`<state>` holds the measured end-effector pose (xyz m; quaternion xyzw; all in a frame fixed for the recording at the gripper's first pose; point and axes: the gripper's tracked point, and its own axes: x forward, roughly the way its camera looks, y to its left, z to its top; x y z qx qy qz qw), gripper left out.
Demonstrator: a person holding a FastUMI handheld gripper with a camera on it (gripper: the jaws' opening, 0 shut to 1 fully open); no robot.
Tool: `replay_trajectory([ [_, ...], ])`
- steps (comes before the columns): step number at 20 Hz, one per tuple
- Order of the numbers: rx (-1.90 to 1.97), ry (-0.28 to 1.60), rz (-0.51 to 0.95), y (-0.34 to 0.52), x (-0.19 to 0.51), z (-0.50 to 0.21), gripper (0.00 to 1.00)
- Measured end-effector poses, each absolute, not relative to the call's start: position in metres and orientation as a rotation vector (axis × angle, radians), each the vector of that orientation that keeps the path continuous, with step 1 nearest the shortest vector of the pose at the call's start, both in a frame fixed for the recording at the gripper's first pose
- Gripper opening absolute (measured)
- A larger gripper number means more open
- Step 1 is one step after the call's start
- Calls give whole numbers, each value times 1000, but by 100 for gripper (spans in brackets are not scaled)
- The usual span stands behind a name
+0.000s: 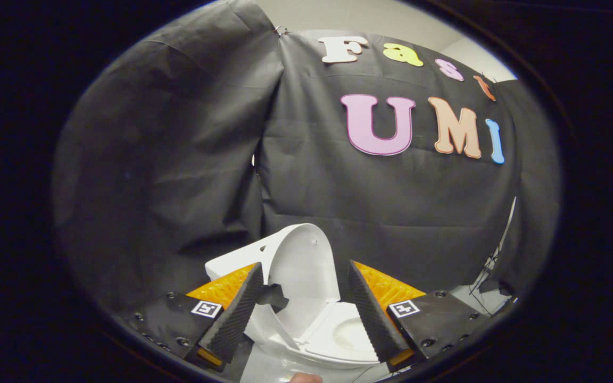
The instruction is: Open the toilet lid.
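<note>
Your gripper [306,308] has its jaws released, wide apart, clamping nothing. The toilet lid [302,276] stands raised between them, leaning back at twelve o'clock over the seat [346,335] — task looks done. Risk: if you brush the lid's edge while backing out, the left jaw sitting close could tip it shut.

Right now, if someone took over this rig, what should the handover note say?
Gripper: jaws open, holding nothing, spread to either side of the raised toilet lid.
Things: the lid stands upright, leaning back toward the tank; the seat is down and the bowl shows just ahead of the jaws.
Done: the lid is open.
Left: probably nothing but drawing the gripper back clear of the toilet.
</note>
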<state>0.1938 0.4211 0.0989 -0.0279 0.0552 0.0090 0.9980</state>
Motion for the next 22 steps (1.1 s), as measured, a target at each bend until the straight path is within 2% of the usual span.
replay_trajectory([
  [8, -95, 156, -20, 361, 174, 74, 98],
  [16, -134, 74, -55, 275, 167, 88, 98],
  [22, -119, 117, -123, 227, 144, 35, 98],
])
